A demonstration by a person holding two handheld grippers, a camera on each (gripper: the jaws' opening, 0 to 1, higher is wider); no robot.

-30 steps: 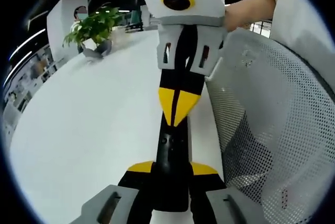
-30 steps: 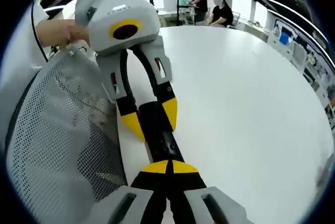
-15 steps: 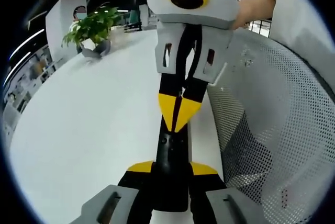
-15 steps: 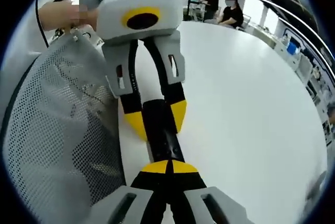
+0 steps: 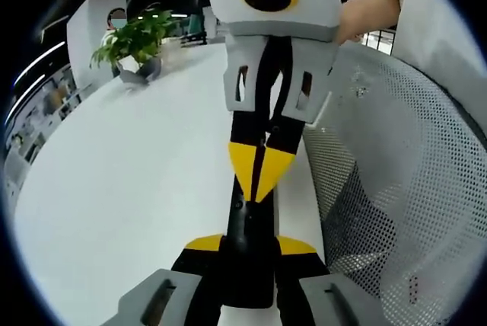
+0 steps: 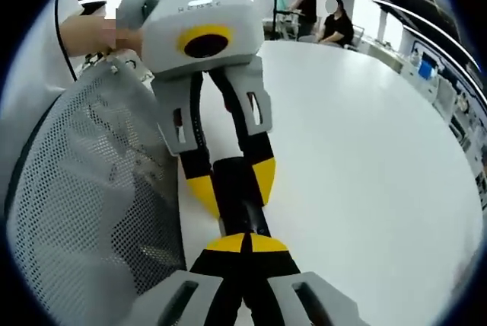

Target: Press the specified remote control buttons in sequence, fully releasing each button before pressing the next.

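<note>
Left hand-held gripper [image 5: 247,254] clamps remote [image 5: 249,227]; right hand-held gripper [image 6: 245,244] closed atop (mesh chair [image 5: 396,189] beside).

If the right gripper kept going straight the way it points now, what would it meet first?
The black remote, already right at the right gripper's shut tips; just beyond it, the left gripper clamped around the remote's far end. Whether the tips touch yet is unclear.

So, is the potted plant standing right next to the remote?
No. The potted plant sits far across the white table, well away from the remote in the left gripper.
</note>
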